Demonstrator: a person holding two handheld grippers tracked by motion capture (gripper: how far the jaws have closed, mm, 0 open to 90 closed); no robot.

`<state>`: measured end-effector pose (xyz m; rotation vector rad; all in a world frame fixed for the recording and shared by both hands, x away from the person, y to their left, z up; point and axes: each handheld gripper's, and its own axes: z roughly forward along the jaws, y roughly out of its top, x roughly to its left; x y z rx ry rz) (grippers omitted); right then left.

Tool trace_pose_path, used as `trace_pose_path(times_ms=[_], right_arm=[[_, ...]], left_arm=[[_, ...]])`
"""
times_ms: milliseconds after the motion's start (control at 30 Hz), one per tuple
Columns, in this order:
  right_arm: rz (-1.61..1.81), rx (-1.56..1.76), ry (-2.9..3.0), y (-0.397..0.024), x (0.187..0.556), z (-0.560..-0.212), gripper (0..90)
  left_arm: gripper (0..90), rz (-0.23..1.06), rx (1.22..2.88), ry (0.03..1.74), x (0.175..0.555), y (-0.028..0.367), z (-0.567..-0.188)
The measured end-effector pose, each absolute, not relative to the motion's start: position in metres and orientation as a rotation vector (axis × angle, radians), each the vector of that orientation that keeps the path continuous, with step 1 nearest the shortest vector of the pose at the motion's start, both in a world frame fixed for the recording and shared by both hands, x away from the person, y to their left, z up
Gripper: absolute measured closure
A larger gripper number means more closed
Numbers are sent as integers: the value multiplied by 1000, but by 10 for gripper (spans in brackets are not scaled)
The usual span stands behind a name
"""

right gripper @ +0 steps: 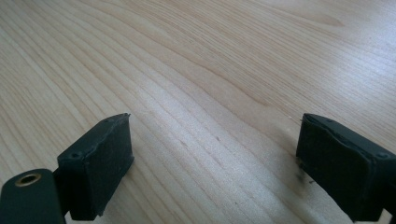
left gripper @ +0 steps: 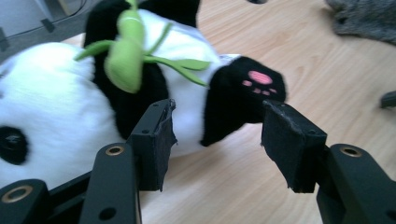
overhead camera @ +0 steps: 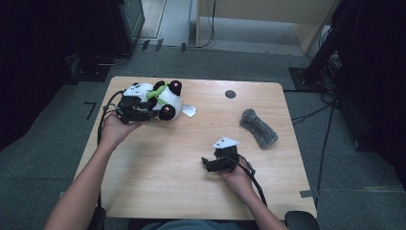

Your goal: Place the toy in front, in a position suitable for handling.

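Surface: pale wood-grain worktop [overhead camera: 158, 167] with rounded corners, on grey carpet.
Toy: plush panda [left gripper: 51, 98], soft white and black pile, pink paw pads, green felt bamboo sprig [left gripper: 126, 51] on its chest.
Axis: panda lies on its side, head to the left gripper's left, black foot toward its right pad.
Left gripper [left gripper: 217, 140]: jaws apart, pads close against the panda's belly and foot, not pinching.
Right gripper [right gripper: 212, 163]: jaws wide apart over bare wood.
Beyond: fuzzy grey cloth [overhead camera: 259, 127], well apart from both.
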<state>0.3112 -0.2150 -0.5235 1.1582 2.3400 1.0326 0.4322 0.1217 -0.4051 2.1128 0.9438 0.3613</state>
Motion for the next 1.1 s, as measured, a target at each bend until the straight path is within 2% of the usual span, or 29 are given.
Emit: trace_pose_path(times_ms=[233, 500, 767, 900, 1100], right_arm=[[1033, 1154, 2340, -215, 311, -524, 103], [1034, 1154, 2341, -215, 312, -524, 103], [1032, 1153, 2342, -214, 312, -523, 103], [1034, 1151, 2342, -214, 312, -524, 104], [1035, 1148, 2343, -214, 312, -524, 105]], left_arm=[[456, 412, 2090, 962, 446, 131, -396], [485, 395, 2140, 960, 468, 133, -396], [621, 418, 2139, 990, 479, 130, -407], [743, 424, 2126, 981, 481, 128, -408], [797, 384, 2088, 1019, 482, 130, -407]])
